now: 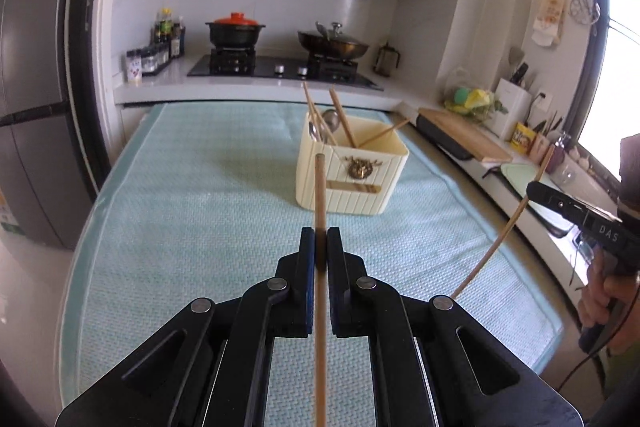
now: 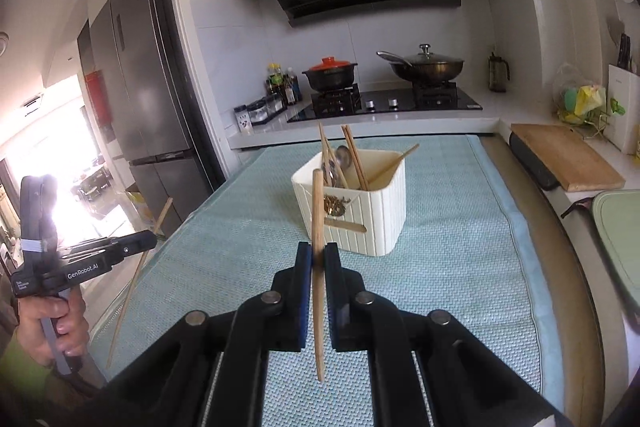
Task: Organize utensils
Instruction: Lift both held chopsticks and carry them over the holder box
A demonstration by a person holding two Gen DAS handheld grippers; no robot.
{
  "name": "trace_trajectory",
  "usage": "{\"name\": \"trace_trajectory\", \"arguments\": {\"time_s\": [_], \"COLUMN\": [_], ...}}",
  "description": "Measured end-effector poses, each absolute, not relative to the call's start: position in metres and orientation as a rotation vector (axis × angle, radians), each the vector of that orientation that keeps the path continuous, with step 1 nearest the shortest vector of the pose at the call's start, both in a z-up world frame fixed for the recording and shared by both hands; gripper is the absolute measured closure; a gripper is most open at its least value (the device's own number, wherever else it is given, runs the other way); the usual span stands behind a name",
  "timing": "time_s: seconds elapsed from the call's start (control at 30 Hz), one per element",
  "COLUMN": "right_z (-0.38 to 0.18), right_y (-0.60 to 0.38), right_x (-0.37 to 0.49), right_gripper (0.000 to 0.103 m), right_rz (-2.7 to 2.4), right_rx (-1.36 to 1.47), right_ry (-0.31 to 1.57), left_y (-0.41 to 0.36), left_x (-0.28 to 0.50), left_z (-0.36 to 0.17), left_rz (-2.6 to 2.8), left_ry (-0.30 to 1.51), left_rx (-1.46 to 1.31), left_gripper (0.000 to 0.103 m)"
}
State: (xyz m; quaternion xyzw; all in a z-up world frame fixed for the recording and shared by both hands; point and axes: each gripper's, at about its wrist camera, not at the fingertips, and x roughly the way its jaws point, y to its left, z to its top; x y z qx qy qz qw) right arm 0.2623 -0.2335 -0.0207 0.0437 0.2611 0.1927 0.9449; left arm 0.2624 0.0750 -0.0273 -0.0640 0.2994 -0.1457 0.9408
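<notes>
A cream ribbed utensil holder (image 1: 352,171) stands on the light blue mat (image 1: 192,211); it also shows in the right wrist view (image 2: 360,211). It holds several chopsticks (image 1: 342,117) and metal spoons (image 1: 324,129). My left gripper (image 1: 320,233) is shut on a wooden chopstick (image 1: 320,187) that points up, in front of the holder. My right gripper (image 2: 318,249) is shut on another wooden chopstick (image 2: 317,211), also in front of the holder. Each gripper shows in the other's view, the right (image 1: 536,189) and the left (image 2: 148,241), each with its chopstick.
A counter behind the mat carries a stove with a black pot (image 1: 235,33) with a red lid and a wok (image 1: 333,45), plus spice jars (image 1: 148,61). A wooden cutting board (image 2: 566,155) lies on the right counter. A fridge (image 2: 140,99) stands left.
</notes>
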Motion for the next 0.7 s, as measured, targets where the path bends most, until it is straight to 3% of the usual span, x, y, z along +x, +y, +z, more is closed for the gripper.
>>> {"name": "trace_trajectory", "arguments": {"time_s": [0.27, 0.7], "right_z": [-0.008, -0.008], "right_y": [-0.23, -0.235], "right_x": [0.255, 0.256], "right_gripper": [0.096, 0.096], "right_rz": [0.388, 0.388], "right_rx": [0.066, 0.089], "right_ry": [0.491, 0.494], "left_y": [0.089, 0.076], "left_x": [0.276, 0.289], "left_z": [-0.032, -0.03], "left_rz": [-0.324, -0.231], "left_ry": [0.645, 0.616], "left_rx": [-0.269, -0.229], "left_gripper": [0.099, 0.1]}}
